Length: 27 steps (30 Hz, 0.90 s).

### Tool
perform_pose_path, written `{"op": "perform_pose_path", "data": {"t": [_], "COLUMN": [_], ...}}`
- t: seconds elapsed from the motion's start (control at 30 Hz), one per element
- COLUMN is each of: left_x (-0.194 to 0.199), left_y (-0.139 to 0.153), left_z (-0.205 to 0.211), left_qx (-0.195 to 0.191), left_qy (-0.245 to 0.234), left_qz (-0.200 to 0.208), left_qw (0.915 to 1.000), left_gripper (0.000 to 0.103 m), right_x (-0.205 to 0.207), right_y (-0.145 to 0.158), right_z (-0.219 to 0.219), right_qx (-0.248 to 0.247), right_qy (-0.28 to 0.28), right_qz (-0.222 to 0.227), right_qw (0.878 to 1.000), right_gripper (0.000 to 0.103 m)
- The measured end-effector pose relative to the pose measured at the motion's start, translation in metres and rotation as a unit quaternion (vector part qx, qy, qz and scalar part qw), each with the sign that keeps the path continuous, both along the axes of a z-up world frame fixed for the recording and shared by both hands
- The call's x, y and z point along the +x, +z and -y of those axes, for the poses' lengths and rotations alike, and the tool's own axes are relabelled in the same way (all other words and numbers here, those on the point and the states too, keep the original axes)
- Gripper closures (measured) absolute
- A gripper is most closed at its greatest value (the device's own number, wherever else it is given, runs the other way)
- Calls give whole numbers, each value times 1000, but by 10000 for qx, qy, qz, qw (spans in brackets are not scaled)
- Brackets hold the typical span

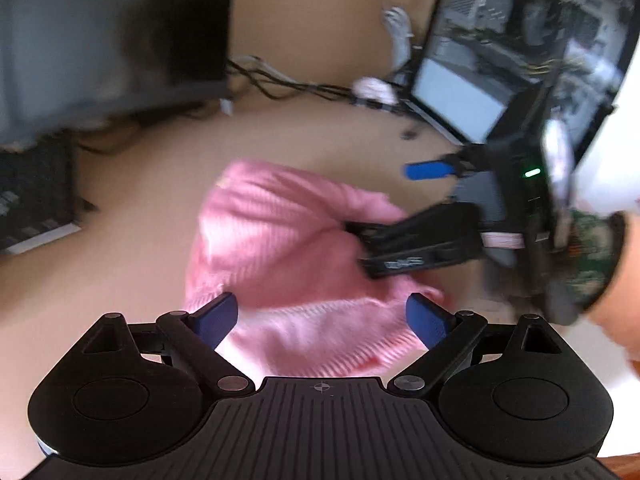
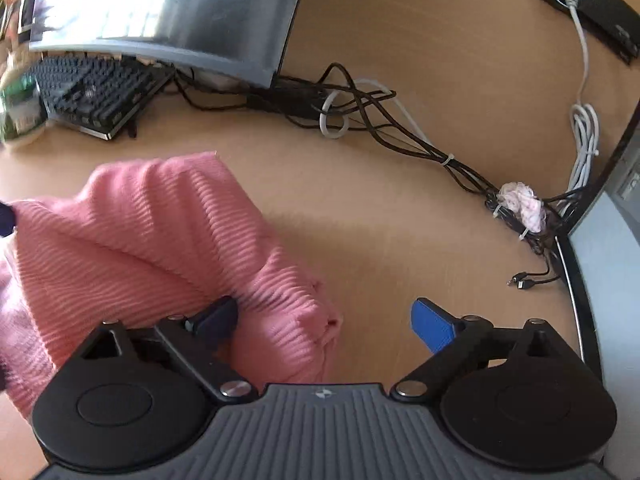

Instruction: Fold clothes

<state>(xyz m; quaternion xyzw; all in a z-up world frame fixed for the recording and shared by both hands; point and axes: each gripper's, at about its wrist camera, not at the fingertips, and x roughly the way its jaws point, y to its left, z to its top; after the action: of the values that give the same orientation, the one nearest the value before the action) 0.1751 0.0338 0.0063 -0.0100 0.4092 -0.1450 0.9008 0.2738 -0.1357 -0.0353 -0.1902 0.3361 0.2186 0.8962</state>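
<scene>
While blurred, both tongs [image 1: 322, 320] [image 2: 326, 320] gape over sweater [image 1: 280, 240].

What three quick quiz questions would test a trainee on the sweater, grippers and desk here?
1. True or false: both the left gripper and the right gripper are open.
2. What colour is the sweater?
3. The keyboard lies: A) under the sweater B) in front of the monitor C) off the desk.

Key: 1 true. 2 pink. 3 B.
</scene>
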Motion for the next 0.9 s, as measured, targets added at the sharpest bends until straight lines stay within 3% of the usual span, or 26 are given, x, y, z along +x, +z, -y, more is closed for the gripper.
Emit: {"op": "perform_pose_path", "data": {"t": [0.1,0.2,0.3,0.43,0.57,0.67,0.77,0.9], "left_x": [1,7,14,20,21,21,22,10], "left_y": [6,9,11,8,-4,-14,-23,-10], "left_z": [-1,-1,0,-4,-9,-13,-17,-28], "left_qx": [213,207,162,8,-107,-193,-279,-612], "left_qy": [152,191,259,318,291,272,252,254], "left_qz": [86,121,201,167,-79,-263,-446,-175], "left_qw": [9996,9995,9993,9994,9995,9991,9983,9976], "left_gripper": [8,8,8,8,8,8,10,10], "right_x": [-20,-40,-56,-71,-72,-69,-66,-61], "right_y": [17,23,3,-22,-20,-17,-2,18], "right_z": [22,24,19,9,9,19,32,48], "right_qx": [382,700,356,-427,-496,-361,150,878], "right_qy": [-107,-154,-179,-247,-292,-471,-601,-763], "right_qz": [-74,-205,-326,322,309,195,123,32], "right_qw": [9992,9972,9987,9983,9979,9980,9980,9932], "right_gripper": [1,0,0,0,0,0,0,0]}}
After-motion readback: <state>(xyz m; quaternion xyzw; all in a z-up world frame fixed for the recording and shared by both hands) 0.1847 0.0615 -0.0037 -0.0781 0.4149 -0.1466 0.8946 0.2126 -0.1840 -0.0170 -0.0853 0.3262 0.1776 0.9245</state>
